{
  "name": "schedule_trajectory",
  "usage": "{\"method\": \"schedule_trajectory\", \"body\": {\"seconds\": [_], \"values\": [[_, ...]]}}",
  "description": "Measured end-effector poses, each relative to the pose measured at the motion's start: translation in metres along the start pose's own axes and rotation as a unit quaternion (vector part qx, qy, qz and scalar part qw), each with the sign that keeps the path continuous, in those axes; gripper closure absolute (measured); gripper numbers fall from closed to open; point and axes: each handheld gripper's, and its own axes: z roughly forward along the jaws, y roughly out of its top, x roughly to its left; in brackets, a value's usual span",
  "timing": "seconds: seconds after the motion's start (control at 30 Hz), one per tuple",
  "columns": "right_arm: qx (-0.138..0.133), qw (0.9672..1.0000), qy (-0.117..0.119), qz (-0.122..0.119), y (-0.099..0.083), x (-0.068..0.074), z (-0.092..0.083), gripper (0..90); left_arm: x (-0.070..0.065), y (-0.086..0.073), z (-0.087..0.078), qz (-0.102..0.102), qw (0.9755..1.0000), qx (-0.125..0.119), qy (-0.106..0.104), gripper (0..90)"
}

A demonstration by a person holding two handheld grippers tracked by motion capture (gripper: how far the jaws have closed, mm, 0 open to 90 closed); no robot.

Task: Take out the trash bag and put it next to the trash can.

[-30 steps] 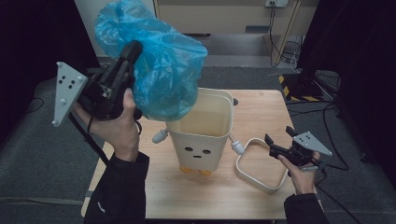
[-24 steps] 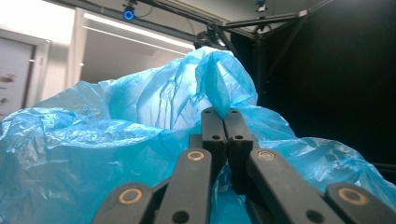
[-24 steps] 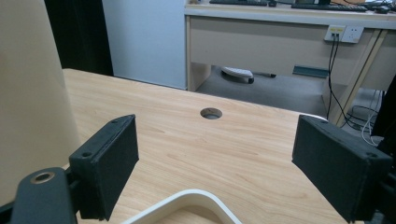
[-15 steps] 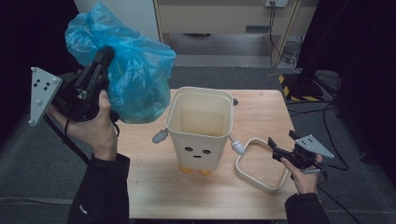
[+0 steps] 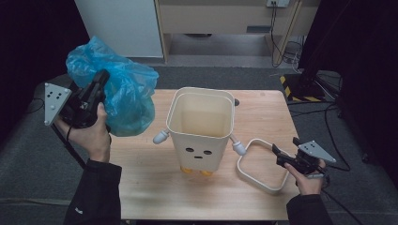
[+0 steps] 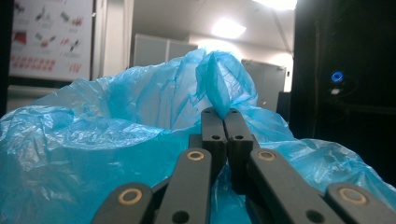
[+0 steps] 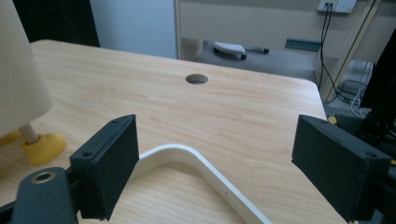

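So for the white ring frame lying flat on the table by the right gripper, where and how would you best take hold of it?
Probably the near-right side bar of the white ring frame, taken from above with one jaw inside the loop and one outside. It lies flat on the table, and its bars are thin. The right gripper already hangs open over that corner, as the right gripper view shows.

Blue bag (image 6: 116, 154) cut off by frame edges (left, btm).
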Motion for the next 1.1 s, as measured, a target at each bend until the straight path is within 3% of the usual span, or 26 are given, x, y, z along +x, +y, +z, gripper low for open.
{"method": "schedule_trajectory", "body": {"seconds": [0.03, 0.07, 0.27, 0.63, 0.8, 1.0, 1.1], "values": [[0.002, 1.0000, 0.000, 0.000, -0.001, -0.001, 0.000, 16.6, 0.000, 0.000, 0.000, 0.000, 1.0000, 0.000, 0.000, 88.9], [0.010, 0.9999, 0.001, -0.004, -0.004, -0.002, 0.000, 17.3, 0.009, -0.013, 0.000, -0.005, 0.9998, 0.018, 0.004, 88.9], [0.026, 0.9997, 0.000, -0.003, -0.012, -0.006, 0.002, 19.2, 0.026, -0.048, -0.001, -0.012, 0.9978, 0.062, 0.021, 88.8], [0.044, 0.9990, -0.006, -0.001, -0.023, -0.015, -0.003, 23.7, 0.029, -0.105, 0.013, -0.001, 0.9908, 0.134, 0.020, 88.8], [0.055, 0.9984, -0.013, 0.000, -0.027, -0.020, -0.005, 26.1, 0.025, -0.119, 0.019, -0.003, 0.9880, 0.154, 0.007, 88.4], [0.057, 0.9982, -0.017, 0.000, -0.029, -0.020, -0.004, 26.0, 0.019, -0.122, 0.023, 0.000, 0.9860, 0.166, -0.010, 85.9], [0.058, 0.9982, -0.014, 0.003, -0.029, -0.018, -0.004, 25.4, 0.018, -0.123, 0.023, -0.008, 0.9853, 0.170, -0.013, 80.7]]}}
